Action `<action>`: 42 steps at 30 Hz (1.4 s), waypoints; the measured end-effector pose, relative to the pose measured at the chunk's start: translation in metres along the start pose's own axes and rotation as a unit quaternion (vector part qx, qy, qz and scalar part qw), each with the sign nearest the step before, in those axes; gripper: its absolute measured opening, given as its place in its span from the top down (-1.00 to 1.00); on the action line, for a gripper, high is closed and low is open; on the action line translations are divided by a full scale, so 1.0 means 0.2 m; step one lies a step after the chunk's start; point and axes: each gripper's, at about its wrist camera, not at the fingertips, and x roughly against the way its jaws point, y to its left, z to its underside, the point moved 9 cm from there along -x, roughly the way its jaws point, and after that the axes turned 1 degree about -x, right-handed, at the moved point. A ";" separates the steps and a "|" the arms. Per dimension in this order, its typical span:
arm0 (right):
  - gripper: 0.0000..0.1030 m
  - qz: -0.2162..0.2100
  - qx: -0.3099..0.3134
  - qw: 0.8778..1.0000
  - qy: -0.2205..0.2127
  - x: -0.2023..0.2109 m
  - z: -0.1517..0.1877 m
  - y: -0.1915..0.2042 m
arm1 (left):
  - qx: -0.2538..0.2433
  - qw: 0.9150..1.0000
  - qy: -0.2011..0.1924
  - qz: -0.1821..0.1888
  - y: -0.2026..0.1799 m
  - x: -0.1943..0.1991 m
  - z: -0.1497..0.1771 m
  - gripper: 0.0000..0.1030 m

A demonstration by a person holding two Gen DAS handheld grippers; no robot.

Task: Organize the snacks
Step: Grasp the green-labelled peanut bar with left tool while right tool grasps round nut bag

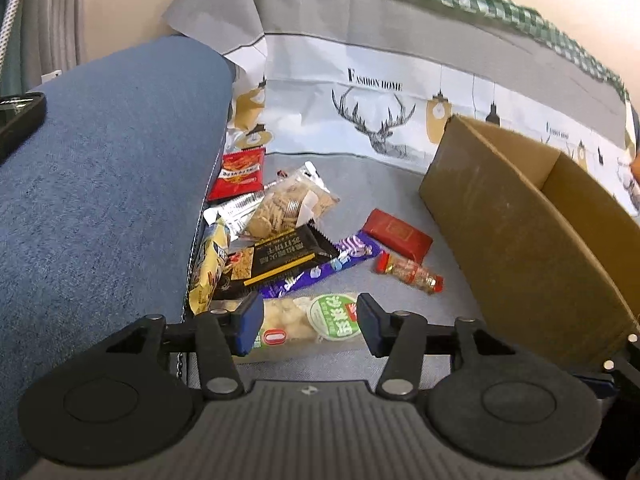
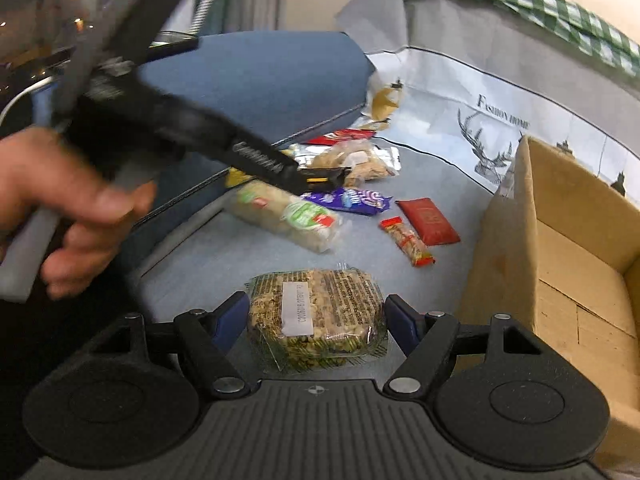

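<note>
Several snack packets lie on a grey sofa seat. My left gripper (image 1: pixel 310 326) is open, its jaws on either side of a clear bag with a green label (image 1: pixel 316 322); that bag also shows in the right wrist view (image 2: pixel 288 216). My right gripper (image 2: pixel 316 320) is open around a clear packet of seed brittle (image 2: pixel 316 316) lying on the seat. Beyond lie a purple packet (image 1: pixel 320 268), a black bar packet (image 1: pixel 280 260), a red flat packet (image 1: pixel 398 234) and a small red nut bar (image 1: pixel 410 272). An open cardboard box (image 1: pixel 520 216) stands at the right.
A blue armrest cushion (image 1: pixel 100 184) rises on the left, with more packets piled against it, among them a cracker bag (image 1: pixel 286 208) and a red pouch (image 1: pixel 240 174). The printed deer cover (image 1: pixel 380 116) forms the backrest. The person's hand (image 2: pixel 60 200) holds the left gripper handle.
</note>
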 end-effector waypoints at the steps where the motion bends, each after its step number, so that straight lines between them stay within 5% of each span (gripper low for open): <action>1: -0.47 0.001 0.004 1.000 -0.003 0.01 0.01 0.01 | -0.005 1.000 0.004 0.000 0.00 -0.01 0.00 -0.16; 8: -0.47 0.005 -0.029 0.999 -0.021 -0.07 0.04 0.00 | -0.019 0.999 0.030 -0.005 -0.03 -0.07 0.03 -0.43; 21: -0.60 -0.008 -0.050 0.998 0.032 -0.26 0.10 -0.02 | -0.023 0.997 0.074 -0.013 -0.07 -0.20 0.05 -0.77; 28: -0.63 -0.017 -0.055 0.997 0.059 -0.28 0.13 -0.02 | -0.143 0.983 0.113 -0.012 -0.16 -0.30 -0.01 -0.99; 33: -0.63 -0.023 -0.061 0.996 0.061 -0.29 0.11 -0.02 | -0.089 0.979 0.184 0.014 -0.09 -0.41 0.01 -0.99; 36: -0.63 -0.025 -0.064 0.996 0.062 -0.29 0.12 -0.03 | -0.041 0.965 0.254 0.045 -0.07 -0.40 0.07 -0.99; 42: -0.64 -0.031 -0.063 0.996 0.061 -0.30 0.11 -0.02 | -0.041 0.967 0.244 0.056 -0.08 -0.28 0.11 -0.89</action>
